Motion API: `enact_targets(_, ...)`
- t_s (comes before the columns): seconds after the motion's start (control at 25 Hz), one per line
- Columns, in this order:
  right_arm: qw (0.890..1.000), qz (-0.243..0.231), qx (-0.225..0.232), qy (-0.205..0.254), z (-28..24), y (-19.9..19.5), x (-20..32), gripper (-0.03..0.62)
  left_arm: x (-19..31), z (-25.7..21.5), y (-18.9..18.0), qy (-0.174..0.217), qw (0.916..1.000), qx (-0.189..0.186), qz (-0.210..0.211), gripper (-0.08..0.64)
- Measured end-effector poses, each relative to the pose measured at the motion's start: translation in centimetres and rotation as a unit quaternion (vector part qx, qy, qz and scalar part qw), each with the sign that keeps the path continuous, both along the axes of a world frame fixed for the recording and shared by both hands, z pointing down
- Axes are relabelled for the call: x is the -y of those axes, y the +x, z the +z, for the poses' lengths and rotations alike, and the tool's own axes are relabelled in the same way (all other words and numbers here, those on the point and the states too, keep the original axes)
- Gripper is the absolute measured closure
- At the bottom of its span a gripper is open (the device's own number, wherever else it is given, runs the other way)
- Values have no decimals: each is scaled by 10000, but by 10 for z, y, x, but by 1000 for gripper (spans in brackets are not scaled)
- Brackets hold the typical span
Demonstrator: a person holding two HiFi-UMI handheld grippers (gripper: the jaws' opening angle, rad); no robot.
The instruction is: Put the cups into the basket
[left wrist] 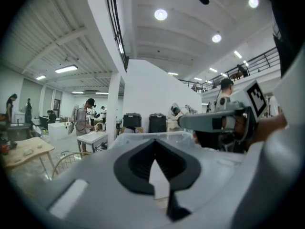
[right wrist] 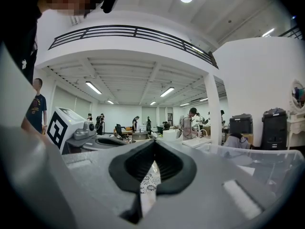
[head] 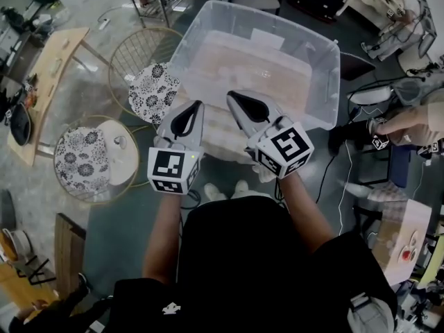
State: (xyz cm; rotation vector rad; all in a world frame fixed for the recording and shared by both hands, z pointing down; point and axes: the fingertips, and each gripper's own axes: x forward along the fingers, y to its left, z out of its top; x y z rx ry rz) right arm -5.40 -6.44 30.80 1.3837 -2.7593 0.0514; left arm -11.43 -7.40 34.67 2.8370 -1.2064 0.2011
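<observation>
**A:** What are the two grippers doing?

**B:** They are hovering side by side in the middle of the head view, both pointing up the frame. The left gripper (head: 195, 109) is sitting clenched with its black pads meeting and nothing between them. Its own view is showing the same closed seam (left wrist: 154, 144).

**A:** And the other one?

**B:** The right gripper (head: 234, 98) is also sitting clenched and empty, as its own view is showing (right wrist: 155, 146). Its tip is reaching just over the near rim of the basket. Each gripper is carrying its marker cube (head: 173, 171) at the lower end, near the person's wrists.

**A:** Where is the basket lying?

**B:** The basket (head: 325, 82), a clear plastic tub, is filling the upper centre of the head view. It is resting on a pale wooden bench (head: 219, 132). Its rim is also showing just beyond the jaws in the left gripper view (left wrist: 143, 136).

**A:** And the cups?

**B:** I am not making out any cups through the cloudy walls.

**A:** What is standing around?

**B:** Two round wire stools (head: 154, 92) with flowered cushions are standing at the left. A wooden table (head: 52, 68) is sitting at the upper left, and another person's hand (head: 404, 123) is reaching in at the right edge.
</observation>
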Motion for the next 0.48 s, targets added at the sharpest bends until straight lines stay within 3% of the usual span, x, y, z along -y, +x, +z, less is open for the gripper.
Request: enact_targets(0.48, 9999, -108, 0, 18, -1, 7, -10, 592, -7, 1, 5, 11, 9999, 82, -151, 554)
